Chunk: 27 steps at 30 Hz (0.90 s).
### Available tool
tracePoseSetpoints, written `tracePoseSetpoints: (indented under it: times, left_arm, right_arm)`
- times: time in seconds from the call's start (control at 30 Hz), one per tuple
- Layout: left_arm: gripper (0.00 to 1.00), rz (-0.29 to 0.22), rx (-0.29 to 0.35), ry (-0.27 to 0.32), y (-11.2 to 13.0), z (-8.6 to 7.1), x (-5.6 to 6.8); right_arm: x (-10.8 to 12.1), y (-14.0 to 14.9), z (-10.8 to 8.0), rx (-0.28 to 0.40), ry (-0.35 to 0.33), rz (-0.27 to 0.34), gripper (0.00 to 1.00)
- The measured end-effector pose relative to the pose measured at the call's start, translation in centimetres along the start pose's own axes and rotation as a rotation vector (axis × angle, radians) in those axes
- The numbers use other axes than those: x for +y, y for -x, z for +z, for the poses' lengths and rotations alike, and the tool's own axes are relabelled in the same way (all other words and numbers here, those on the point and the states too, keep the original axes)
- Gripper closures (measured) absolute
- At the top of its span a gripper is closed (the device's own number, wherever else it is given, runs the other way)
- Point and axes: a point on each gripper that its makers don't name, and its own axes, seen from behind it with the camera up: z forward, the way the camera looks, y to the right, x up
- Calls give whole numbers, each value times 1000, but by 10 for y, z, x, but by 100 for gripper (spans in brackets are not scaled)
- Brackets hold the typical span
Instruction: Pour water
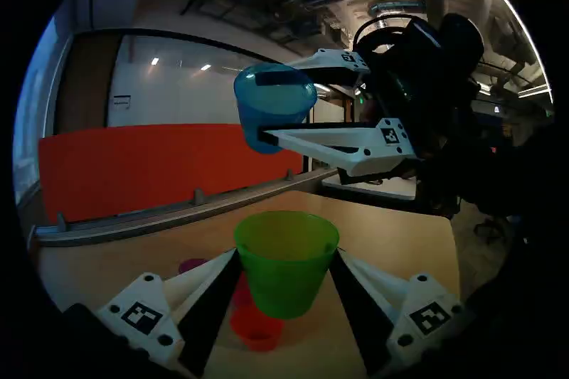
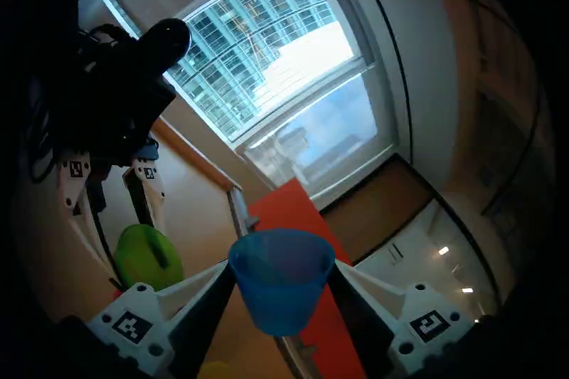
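My left gripper (image 1: pixel 286 258) is shut on a green cup (image 1: pixel 286 276), held upright over the wooden table (image 1: pixel 384 230). Higher up and beyond it, the right gripper (image 1: pixel 264 107) comes in from the right, rolled so one finger sits over the other, and holds a translucent blue cup (image 1: pixel 277 98) at a tilt. In the right gripper view the blue cup (image 2: pixel 281 294) is clamped between the right gripper's (image 2: pixel 281 269) fingers. To its left is the left gripper (image 2: pixel 135 247) with the green cup (image 2: pixel 146 257). I see no stream of water.
A small orange-red cup (image 1: pixel 256 328) stands on the table right under the green cup, and a magenta one (image 1: pixel 192 264) lies farther left. An orange partition (image 1: pixel 142 166) with a grey rail bounds the table's far side. A large window (image 2: pixel 284 73) is behind.
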Motion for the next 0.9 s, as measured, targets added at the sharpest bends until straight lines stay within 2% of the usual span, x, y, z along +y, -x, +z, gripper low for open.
tracePoseSetpoints:
  times: [0.37,0.9]
  left_arm:
    - [16,-2,5,4,-2,-1,1]
    - [16,-2,8,2,-2,-1,0]
  right_arm:
    - [1,-6,5,-2,2,-87,11]
    - [7,-6,5,-6,17,-149,11]
